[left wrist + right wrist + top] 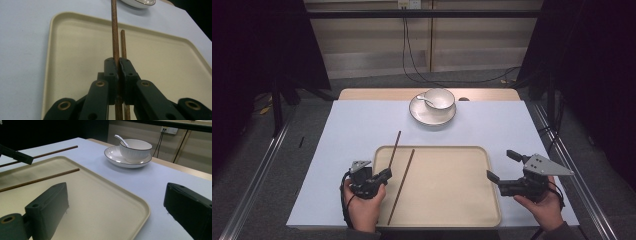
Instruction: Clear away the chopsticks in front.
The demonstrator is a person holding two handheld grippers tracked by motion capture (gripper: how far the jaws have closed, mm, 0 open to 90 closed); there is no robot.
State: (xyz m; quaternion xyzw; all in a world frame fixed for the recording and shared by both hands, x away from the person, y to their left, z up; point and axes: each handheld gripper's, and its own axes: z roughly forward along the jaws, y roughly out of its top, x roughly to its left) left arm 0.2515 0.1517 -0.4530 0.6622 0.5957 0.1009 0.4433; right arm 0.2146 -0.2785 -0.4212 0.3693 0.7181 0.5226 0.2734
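Tabletop (357,125): pale blue sheet over a wooden top, carrying everything here.
Tray (447,200): beige, rounded corners, at the 6 o'clock side of the tabletop, between the two hands.
Saucer (424,116): white with a dark rim line, at 12 o'clock from the tray, well apart from it.
Bowl (440,98): white, standing upright on the saucer.
Left gripper (384,175): over the tray's 9 o'clock edge, its jaws pinched together on the held chopstick, as the left gripper view shows.
Right gripper (500,165): at the tray's 3 o'clock edge, jaws spread wide apart with nothing between them.
Held chopstick (394,149): dark brown, running from the left gripper toward 12 o'clock, its far tip out past the tray rim over the tabletop.
Loose chopstick (402,185): same wood, lying inside the tray just beside the held one, on its 3 o'clock side.
Spoon (424,100): white, resting in the bowl with its handle leaning out toward 9 o'clock.
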